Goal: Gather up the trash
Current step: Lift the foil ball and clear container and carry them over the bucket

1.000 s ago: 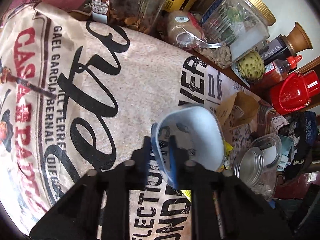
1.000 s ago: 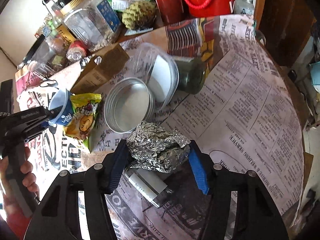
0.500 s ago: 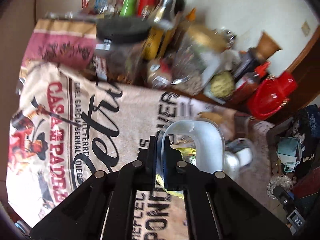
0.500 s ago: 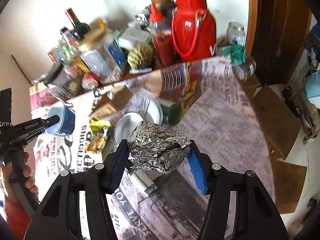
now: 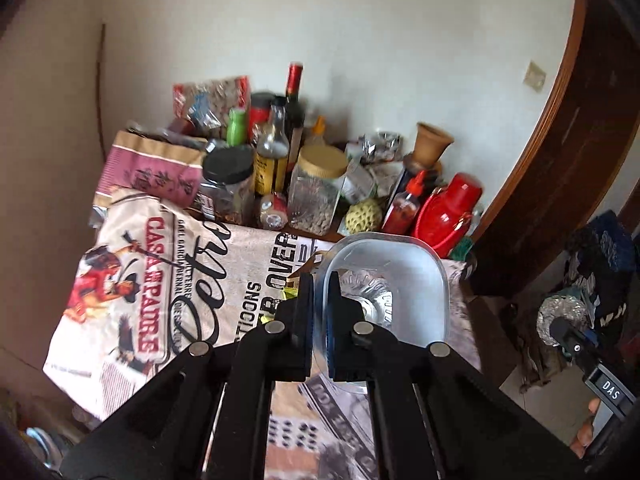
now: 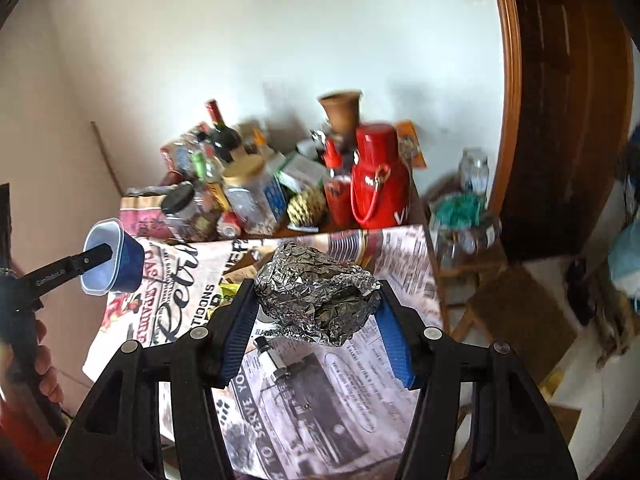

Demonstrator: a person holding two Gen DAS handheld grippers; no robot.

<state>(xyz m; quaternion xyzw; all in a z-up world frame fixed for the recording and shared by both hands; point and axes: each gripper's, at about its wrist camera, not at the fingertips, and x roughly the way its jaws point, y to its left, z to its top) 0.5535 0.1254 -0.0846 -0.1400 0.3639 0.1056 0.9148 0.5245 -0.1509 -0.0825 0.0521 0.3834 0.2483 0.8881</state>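
My left gripper (image 5: 319, 280) is shut on the rim of a blue plastic cup with a white inside (image 5: 396, 280), held up above the table; the cup also shows at the left of the right wrist view (image 6: 116, 258). My right gripper (image 6: 318, 296) is shut on a crumpled ball of aluminium foil (image 6: 316, 300), held high over the table; the foil ball shows at the far right of the left wrist view (image 5: 558, 314). A yellow snack wrapper (image 6: 230, 290) lies on the table, mostly hidden.
The table is covered in newspaper (image 6: 352, 392) and a printed poster (image 5: 160, 280). Jars, bottles, a red thermos (image 6: 380, 184) and a clay pot (image 5: 432, 146) crowd the back by the wall. A small tube (image 6: 272, 360) lies on the newspaper. A wooden door frame (image 5: 560, 120) stands right.
Both grippers have risen well above the table and pulled back, carrying the cup and the foil ball. The table looks smaller and farther away now.
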